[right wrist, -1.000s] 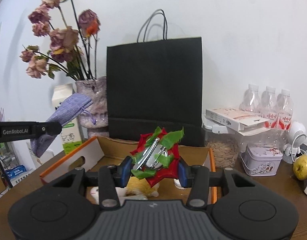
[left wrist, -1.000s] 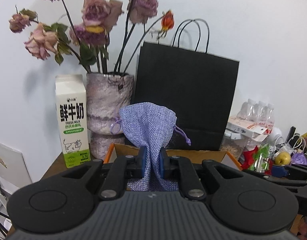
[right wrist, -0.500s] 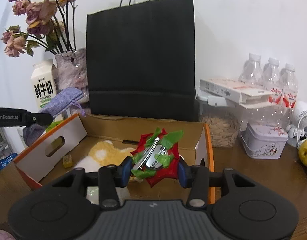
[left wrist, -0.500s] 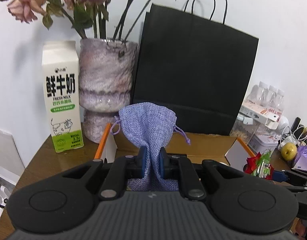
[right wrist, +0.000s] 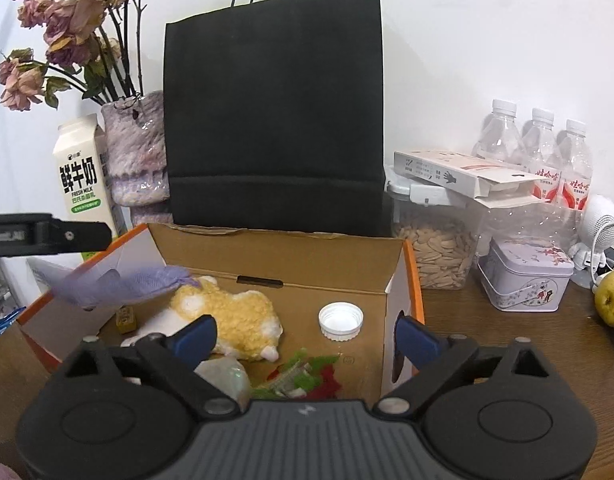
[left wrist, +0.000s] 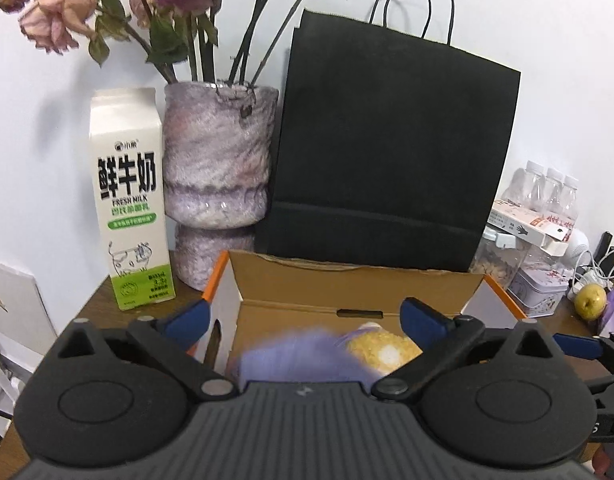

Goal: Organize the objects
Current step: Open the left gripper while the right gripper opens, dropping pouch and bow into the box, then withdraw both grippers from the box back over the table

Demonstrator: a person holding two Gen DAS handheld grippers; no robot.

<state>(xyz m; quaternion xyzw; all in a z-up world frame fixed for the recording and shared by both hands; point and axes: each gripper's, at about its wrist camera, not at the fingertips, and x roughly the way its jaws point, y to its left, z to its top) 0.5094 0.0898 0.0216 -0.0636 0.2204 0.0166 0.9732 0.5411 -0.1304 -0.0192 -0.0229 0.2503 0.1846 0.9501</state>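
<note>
My left gripper [left wrist: 305, 320] hangs over the open cardboard box [left wrist: 347, 268]. Its jaws are opening wide and nothing is pressed between them. The purple cloth pouch [left wrist: 303, 356] shows as a blur just below them, dropping free; in the right wrist view the pouch [right wrist: 119, 284] is in mid-air over the box's left wall. My right gripper [right wrist: 306, 338] is also opening over the box [right wrist: 283, 236], and the red-and-green ornament [right wrist: 303, 376] lies loose beneath it. Inside the box are a yellow plush toy [right wrist: 227, 320] and a white bottle cap [right wrist: 341, 322].
A black paper bag [right wrist: 275, 112] stands behind the box. A milk carton [left wrist: 127, 200] and a vase of dried roses [left wrist: 219, 164] stand to the left. At the right are a seed jar [right wrist: 439, 252], water bottles [right wrist: 543, 144], a tin [right wrist: 527, 280] and a pear [right wrist: 613, 298].
Both grippers sank closer to the box, then opened wide. The pouch left the left jaws and is falling. The ornament dropped out of the right jaws into the box.
</note>
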